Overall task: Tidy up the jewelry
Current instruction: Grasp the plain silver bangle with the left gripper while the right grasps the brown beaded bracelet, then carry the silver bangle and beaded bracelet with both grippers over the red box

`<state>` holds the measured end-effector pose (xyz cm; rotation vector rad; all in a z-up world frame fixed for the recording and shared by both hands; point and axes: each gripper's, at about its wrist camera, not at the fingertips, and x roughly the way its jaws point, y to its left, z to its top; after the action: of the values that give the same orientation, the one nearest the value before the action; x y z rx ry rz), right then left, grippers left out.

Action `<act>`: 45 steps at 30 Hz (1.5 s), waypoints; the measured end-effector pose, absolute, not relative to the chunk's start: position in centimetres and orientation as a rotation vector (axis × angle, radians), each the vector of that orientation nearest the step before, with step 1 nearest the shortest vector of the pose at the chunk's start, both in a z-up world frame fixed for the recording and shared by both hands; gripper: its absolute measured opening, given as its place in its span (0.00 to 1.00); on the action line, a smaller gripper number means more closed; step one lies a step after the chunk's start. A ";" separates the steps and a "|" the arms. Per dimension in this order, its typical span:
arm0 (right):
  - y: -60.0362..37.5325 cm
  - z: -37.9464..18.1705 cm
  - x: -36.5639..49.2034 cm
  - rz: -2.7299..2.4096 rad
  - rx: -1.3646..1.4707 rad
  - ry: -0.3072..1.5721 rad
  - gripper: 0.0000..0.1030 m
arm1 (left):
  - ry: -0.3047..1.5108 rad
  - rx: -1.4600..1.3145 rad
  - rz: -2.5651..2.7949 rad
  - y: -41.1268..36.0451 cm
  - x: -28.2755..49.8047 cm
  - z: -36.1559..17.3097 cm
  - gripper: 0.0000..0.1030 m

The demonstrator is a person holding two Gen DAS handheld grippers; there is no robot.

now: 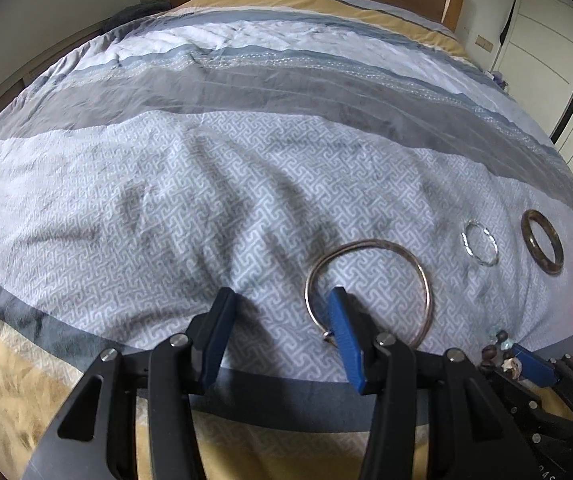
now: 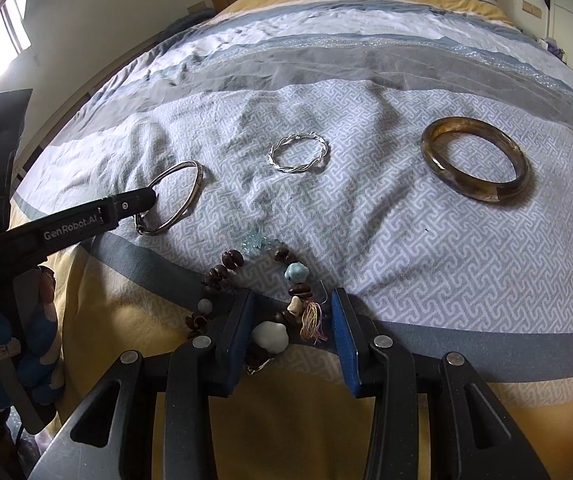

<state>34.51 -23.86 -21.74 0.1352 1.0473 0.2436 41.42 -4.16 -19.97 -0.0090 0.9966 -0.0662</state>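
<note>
Wide left jaws astride silver bangle [image 1: 368, 280]; right straddling beaded bracelet [image 2: 262, 296].

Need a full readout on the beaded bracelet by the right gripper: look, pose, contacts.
The beaded bracelet is a loop of dark brown seed-like beads with pale round beads, a light blue bead, clear bluish chips and a small multicoloured tassel. It lies flat, slightly bunched, on the bedspread near the bed's front edge. The right gripper straddles its near part, jaws apart; the left pad seems against the beads, but contact is unclear.
</note>
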 end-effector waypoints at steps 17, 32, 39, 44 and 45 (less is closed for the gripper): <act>-24.0 -19.4 32.2 0.213 0.050 1.031 0.16 | 0.983 0.046 -0.154 -6.2 39.3 -17.5 0.04; -26.2 -10.1 25.1 0.124 0.056 0.917 0.16 | 0.871 0.033 -0.170 -4.2 32.4 -9.2 0.02; -26.3 -5.8 20.5 0.099 0.041 0.850 0.16 | 0.812 0.046 -0.181 -3.2 27.8 -5.8 0.02; -26.3 -3.7 16.7 0.094 0.030 0.811 0.16 | 0.787 0.045 -0.203 -3.6 24.7 -4.2 0.02; -26.5 -3.5 16.0 0.094 0.031 0.807 0.16 | 0.784 0.047 -0.211 -4.0 24.2 -3.9 0.02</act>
<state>16.02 -26.46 -3.46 0.0313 0.8070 0.0936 24.23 -3.99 -3.95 0.0467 0.7837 -0.2109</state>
